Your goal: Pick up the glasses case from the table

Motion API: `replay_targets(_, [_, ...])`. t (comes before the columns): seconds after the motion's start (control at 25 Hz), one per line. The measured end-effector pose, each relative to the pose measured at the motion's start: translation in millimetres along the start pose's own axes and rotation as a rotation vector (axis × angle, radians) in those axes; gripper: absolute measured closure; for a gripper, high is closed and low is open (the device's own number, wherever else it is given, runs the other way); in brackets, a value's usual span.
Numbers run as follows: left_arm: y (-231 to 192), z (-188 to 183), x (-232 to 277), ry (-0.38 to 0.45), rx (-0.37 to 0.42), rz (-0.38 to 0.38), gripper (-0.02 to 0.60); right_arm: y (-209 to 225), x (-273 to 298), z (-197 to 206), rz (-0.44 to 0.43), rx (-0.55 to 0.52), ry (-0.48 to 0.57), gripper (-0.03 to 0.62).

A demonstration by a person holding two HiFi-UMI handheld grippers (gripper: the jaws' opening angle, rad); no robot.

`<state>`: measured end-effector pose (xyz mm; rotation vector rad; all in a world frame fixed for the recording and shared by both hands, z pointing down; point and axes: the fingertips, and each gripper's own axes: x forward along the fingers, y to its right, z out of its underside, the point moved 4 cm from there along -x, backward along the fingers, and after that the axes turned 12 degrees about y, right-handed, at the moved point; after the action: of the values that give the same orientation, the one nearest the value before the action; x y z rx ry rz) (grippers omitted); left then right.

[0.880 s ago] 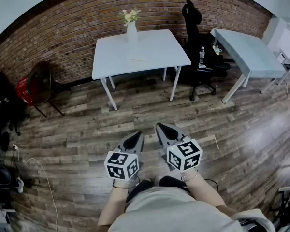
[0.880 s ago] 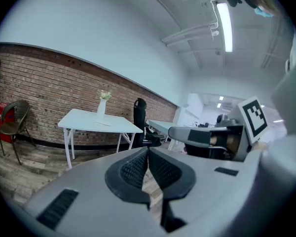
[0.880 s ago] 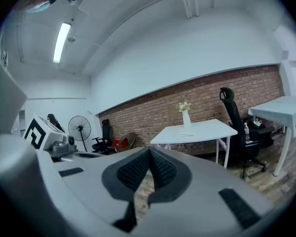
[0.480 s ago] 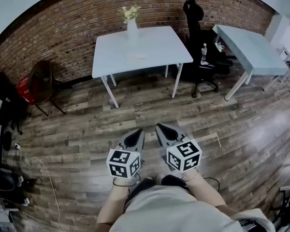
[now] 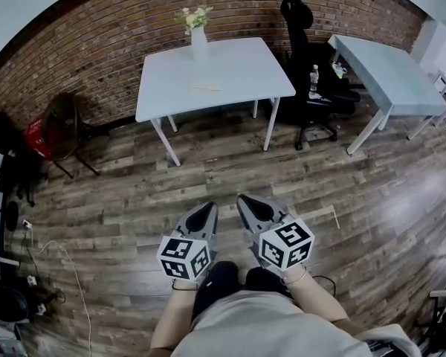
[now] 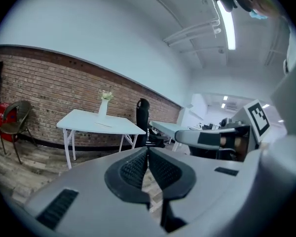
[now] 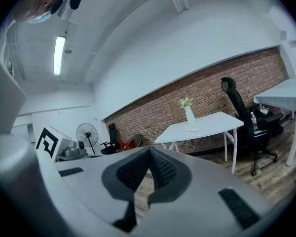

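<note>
A pale, flat glasses case (image 5: 206,86) lies on the white table (image 5: 238,69) by the brick wall, in front of a white vase of flowers (image 5: 198,39). It also shows small in the left gripper view, glasses case (image 6: 104,124), and in the right gripper view, glasses case (image 7: 191,130). My left gripper (image 5: 207,213) and right gripper (image 5: 247,203) are held side by side over the wooden floor, well short of the table. Both are shut with nothing between the jaws, as the left gripper (image 6: 148,149) and right gripper (image 7: 149,152) show up close.
A black office chair (image 5: 305,65) with a bottle (image 5: 311,85) beside it stands right of the table, then a second pale table (image 5: 386,73). A brown chair (image 5: 63,125) and a red object (image 5: 37,136) sit at the left wall. Cables (image 5: 59,274) lie on the floor at left.
The head view has shifted a little, so the table sits slightly further left. Both grippers stay shut, side by side in front of the body.
</note>
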<state>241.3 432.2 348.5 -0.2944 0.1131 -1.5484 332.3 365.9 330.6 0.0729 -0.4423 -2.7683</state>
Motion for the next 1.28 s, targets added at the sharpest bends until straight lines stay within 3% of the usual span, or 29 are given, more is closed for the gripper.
replay_targets(0.24, [-14,20,15,-0.046,-0.047,-0.024,0.571,23,14,10,0.007,0.106,-0.032,0.598])
replay_targets(0.44, [-52,9,56,-0.038,-0.023,-0.016,0.571,41,53,-15,0.021,-0.014,0.013,0.597])
replay_targets(0.56, [-86,-4,87,-0.055,-0.006,0.036,0.571,57,93,-21,0.043,-0.022,0.028,0.597])
replay_targets(0.72, [-142,-36,125,-0.072,-0.001,0.111,0.571,63,163,-27,0.034,0.055,0.036,0.597])
replay_targets(0.96, [-230,-89,173,-0.068,-0.026,0.182,0.571,78,264,-42,0.06,-0.029,0.023,0.597])
replay_targets(1.08, [-259,-105,192,-0.069,-0.001,0.218,0.571,88,294,-43,0.079,-0.078,0.001,0.597])
replay_targets(1.28, [-288,-111,221,-0.096,0.03,0.269,0.571,112,322,-49,0.191,-0.088,0.027,0.597])
